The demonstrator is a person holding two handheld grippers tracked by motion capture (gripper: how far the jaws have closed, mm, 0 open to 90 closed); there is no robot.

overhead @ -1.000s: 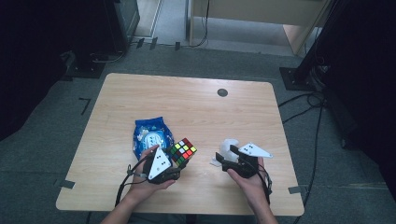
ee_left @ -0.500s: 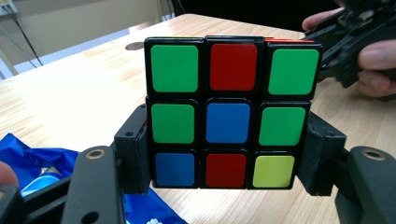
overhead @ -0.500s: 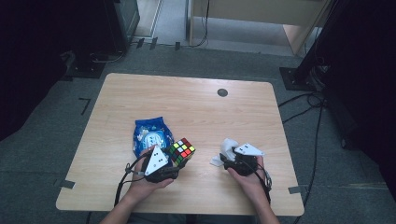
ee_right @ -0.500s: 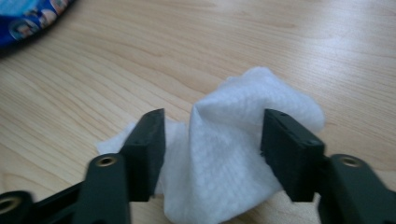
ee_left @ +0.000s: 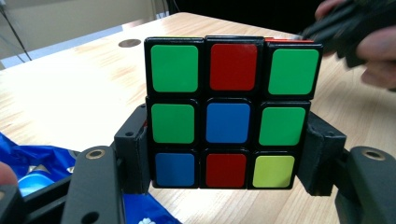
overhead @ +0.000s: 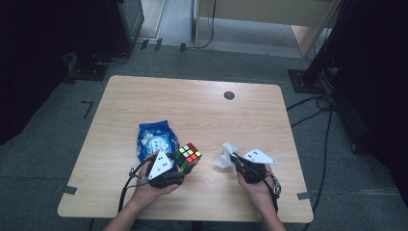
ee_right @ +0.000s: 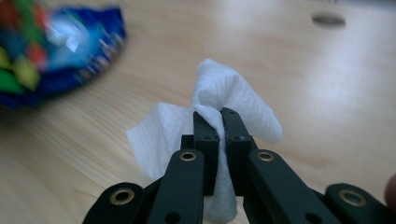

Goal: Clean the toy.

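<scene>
The wooden table (overhead: 202, 115) is bare over its whole far half, from the left edge to the right edge, except for a small dark round hole cover (overhead: 229, 95) near the far edge. All the things sit close to the near edge. The left gripper (overhead: 185, 166) is closed on a Rubik's cube (overhead: 187, 156), with one jaw pressed on each side of its bottom row, and the cube is near the middle of the near edge. A blue snack bag (overhead: 153, 139) lies flat just beside the cube, on its left and a bit farther back. The right gripper (overhead: 233, 160) is pinched shut on a white paper tissue (overhead: 224, 156), well to the right of the cube, with bare wood between them. Each hand reaches in over the near edge, so there is little room behind the grippers. In the left gripper view the Rubik's cube (ee_left: 232, 112) shows a face of green, red, blue and yellow squares very clearly, and the left gripper (ee_left: 229, 154) hugs it, but the cube hides much of the table behind it. The blue snack bag (ee_left: 42, 163) is cut off at the bottom left corner there. In the right gripper view the white paper tissue (ee_right: 224, 112) sticks up crumpled between the tips of the right gripper (ee_right: 219, 123), and the blue snack bag (ee_right: 79, 42) and cube are too blurry to make out well.
</scene>
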